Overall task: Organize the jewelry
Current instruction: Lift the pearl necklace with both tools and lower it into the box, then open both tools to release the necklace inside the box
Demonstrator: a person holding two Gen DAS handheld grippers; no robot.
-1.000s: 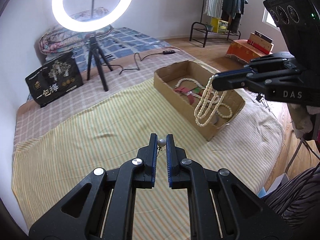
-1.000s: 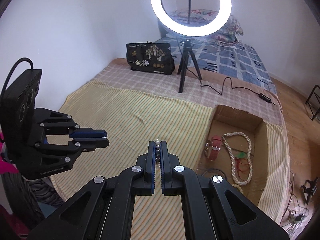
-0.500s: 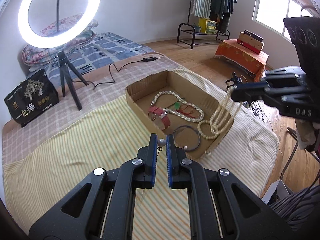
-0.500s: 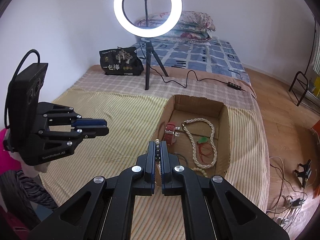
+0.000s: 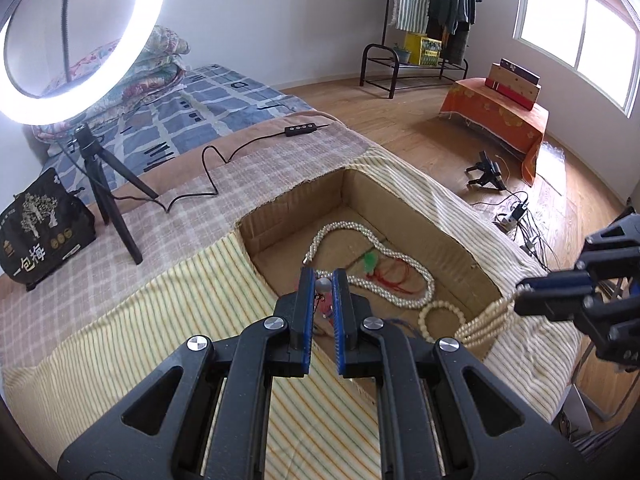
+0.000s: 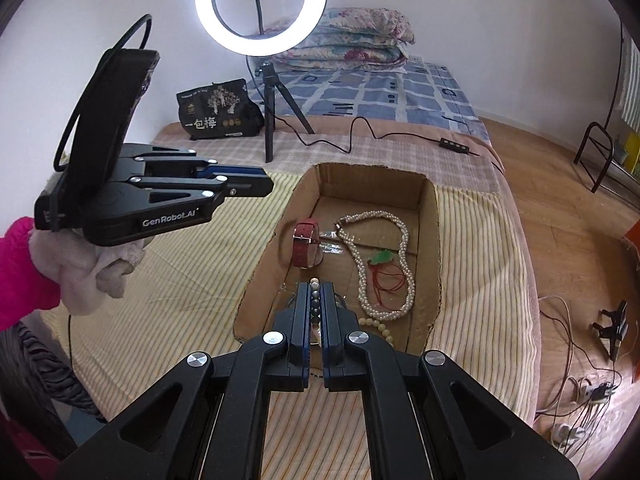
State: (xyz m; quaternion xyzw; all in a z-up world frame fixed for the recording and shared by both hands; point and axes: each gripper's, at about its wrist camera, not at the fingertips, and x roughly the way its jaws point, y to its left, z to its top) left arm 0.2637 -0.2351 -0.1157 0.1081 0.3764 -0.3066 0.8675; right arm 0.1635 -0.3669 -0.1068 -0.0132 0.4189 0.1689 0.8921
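Right now my left gripper (image 5: 323, 285) pinches a grey bead earring (image 5: 323, 285) while my right gripper (image 6: 315, 294) is clamped on beaded strands (image 6: 315, 298) above the cardboard box (image 6: 428, 216).

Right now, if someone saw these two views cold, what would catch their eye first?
Probably the glowing ring light on its tripod at the far side of the bed, then the open cardboard box on the striped cover, holding a pearl necklace and a red watch. Close up, the left gripper pinches a small silver bead, and the right gripper clamps a multi-strand beaded piece near the box's near end.
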